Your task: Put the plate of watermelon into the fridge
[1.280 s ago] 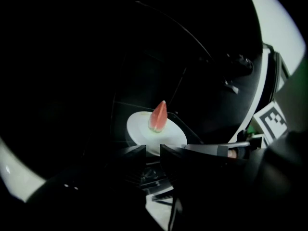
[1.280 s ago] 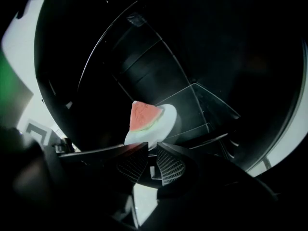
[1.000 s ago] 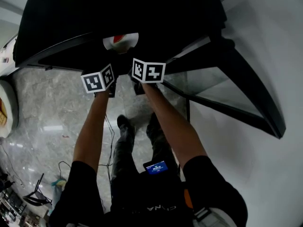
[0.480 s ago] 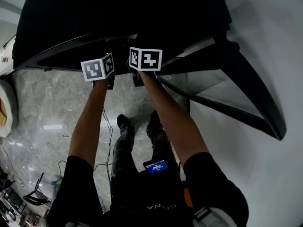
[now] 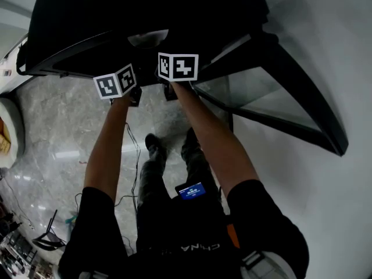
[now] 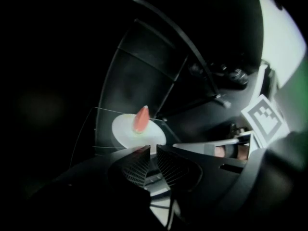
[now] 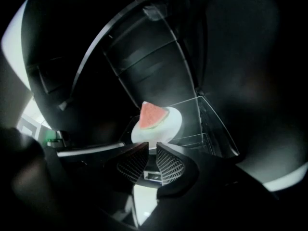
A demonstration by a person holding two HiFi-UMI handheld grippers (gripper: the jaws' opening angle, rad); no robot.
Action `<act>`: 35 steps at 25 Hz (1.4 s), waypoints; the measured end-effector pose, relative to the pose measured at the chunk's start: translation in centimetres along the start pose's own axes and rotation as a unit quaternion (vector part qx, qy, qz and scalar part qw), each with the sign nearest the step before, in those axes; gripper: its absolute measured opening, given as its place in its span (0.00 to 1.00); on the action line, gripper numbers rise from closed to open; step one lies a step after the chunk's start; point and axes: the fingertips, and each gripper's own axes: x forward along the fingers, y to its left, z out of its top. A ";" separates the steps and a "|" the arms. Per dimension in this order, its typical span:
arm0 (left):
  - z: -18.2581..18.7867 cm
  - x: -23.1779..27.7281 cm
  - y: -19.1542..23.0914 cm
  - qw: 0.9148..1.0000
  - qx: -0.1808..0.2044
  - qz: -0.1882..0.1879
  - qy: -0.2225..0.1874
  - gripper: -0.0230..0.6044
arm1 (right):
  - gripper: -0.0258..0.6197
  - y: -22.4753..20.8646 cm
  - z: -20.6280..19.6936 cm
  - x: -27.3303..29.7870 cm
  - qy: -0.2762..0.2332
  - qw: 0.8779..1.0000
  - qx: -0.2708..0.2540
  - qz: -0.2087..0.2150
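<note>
Watermelon, a single red wedge standing point-up, sits on your round white plate. The plate is inside the dark fridge, over a clear glass shelf; whether it rests on the shelf can't be told. Your left gripper and right gripper are side by side at the plate's near rim, each with its jaws pinched onto that rim. Nothing else shows on that shelf.

Gripper views are nearly black — only the white plate glows (fisheye-warped edges) — head view brighter.
</note>
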 end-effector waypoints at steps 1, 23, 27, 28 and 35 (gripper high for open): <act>0.0 -0.8 -1.0 1.000 -0.001 -0.012 -0.002 0.11 | 0.13 0.5 0.0 -1.1 0.000 1.000 -0.002 0.001; 1.6 -20.2 -16.1 0.978 0.005 -0.201 -0.053 0.08 | 0.08 11.7 1.5 -21.8 -0.048 0.996 -0.019 0.078; 0.2 -21.8 -17.1 0.978 0.000 -0.198 -0.066 0.07 | 0.08 11.7 0.5 -23.8 -0.061 0.994 -0.014 0.090; 0.2 -22.0 -17.2 0.978 0.001 -0.196 -0.067 0.07 | 0.08 11.7 0.6 -24.1 -0.062 0.994 -0.016 0.092; 0.1 -22.5 -18.5 0.982 0.019 -0.176 -0.066 0.06 | 0.08 11.6 -0.1 -25.2 -0.056 0.990 -0.029 0.126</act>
